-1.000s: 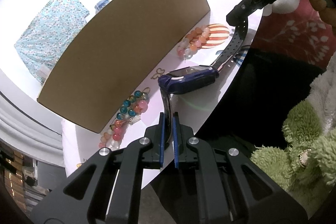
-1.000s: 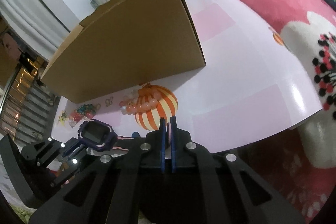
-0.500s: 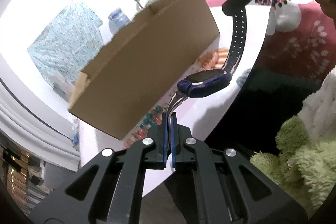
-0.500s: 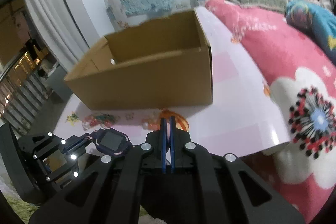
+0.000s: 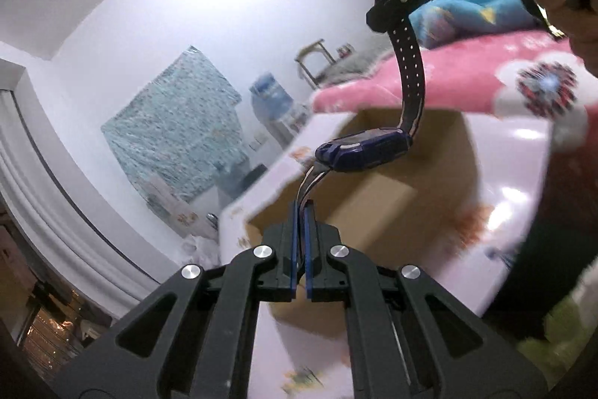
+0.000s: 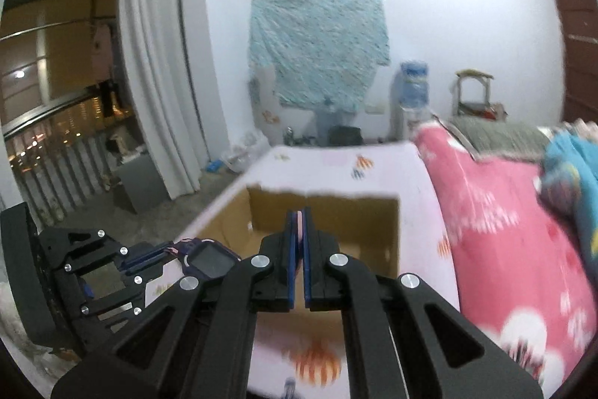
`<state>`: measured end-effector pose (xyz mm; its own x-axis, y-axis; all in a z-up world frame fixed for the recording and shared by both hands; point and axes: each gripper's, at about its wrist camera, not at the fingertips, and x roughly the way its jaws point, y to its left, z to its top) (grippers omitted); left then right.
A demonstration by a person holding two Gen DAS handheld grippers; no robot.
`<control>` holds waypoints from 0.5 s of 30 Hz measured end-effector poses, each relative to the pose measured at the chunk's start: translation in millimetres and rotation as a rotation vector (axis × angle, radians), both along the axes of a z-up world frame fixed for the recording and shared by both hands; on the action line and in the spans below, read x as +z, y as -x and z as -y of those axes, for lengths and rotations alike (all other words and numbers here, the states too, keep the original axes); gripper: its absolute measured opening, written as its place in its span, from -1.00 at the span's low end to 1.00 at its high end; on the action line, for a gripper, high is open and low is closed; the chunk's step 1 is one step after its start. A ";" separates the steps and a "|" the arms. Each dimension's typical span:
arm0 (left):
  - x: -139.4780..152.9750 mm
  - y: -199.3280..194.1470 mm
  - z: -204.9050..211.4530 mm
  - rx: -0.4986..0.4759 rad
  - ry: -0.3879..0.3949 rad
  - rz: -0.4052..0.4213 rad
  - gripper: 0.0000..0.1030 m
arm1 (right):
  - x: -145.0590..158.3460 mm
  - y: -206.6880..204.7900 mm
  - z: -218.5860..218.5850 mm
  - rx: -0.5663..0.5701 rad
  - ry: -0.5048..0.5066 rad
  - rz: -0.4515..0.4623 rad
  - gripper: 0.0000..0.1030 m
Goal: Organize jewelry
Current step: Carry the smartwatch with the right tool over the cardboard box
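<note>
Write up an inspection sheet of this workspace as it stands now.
Surface: table with a pale pink printed cover.
Job's things: watch hanging in the air between both grippers, over the open cardboard box; nothing made out inside the box.
Clutter: nothing made out clearly; the near cover is blurred.
Grippers: left gripper shut on one strap; right gripper shut on the other strap.
Cables: nothing seen.
Surroundings: pink floral blanket, white curtain, patterned teal cloth on the wall, water jug.

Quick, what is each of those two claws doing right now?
Left gripper: shut on one strap of the watch.
Right gripper: shut on the watch's other strap.
</note>
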<state>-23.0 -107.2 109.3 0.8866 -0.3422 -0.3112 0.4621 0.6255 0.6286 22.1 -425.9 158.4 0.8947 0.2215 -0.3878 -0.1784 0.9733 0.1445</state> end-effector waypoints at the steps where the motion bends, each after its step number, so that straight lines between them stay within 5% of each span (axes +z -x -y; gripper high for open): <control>1: 5.9 -11.8 3.9 0.007 -0.001 0.006 -0.95 | 4.6 -13.9 2.0 0.012 0.002 -0.007 -0.94; 5: 11.2 -72.6 21.4 0.025 -0.051 -0.047 -0.95 | 8.3 -98.0 8.6 0.068 0.001 -0.123 -0.93; 9: -9.2 -145.4 39.7 0.059 -0.139 -0.219 -0.95 | -17.1 -186.8 11.0 0.095 -0.016 -0.301 -0.93; 15: -45.0 -215.3 48.8 0.143 -0.260 -0.418 -0.84 | -60.8 -259.2 -2.8 0.088 0.084 -0.425 -0.94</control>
<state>192.2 -156.0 64.3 0.7002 -0.0909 -0.7082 0.6288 0.5484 0.5513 281.3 -423.1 97.7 0.6310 0.2412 -0.7373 -0.2025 0.9687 0.1436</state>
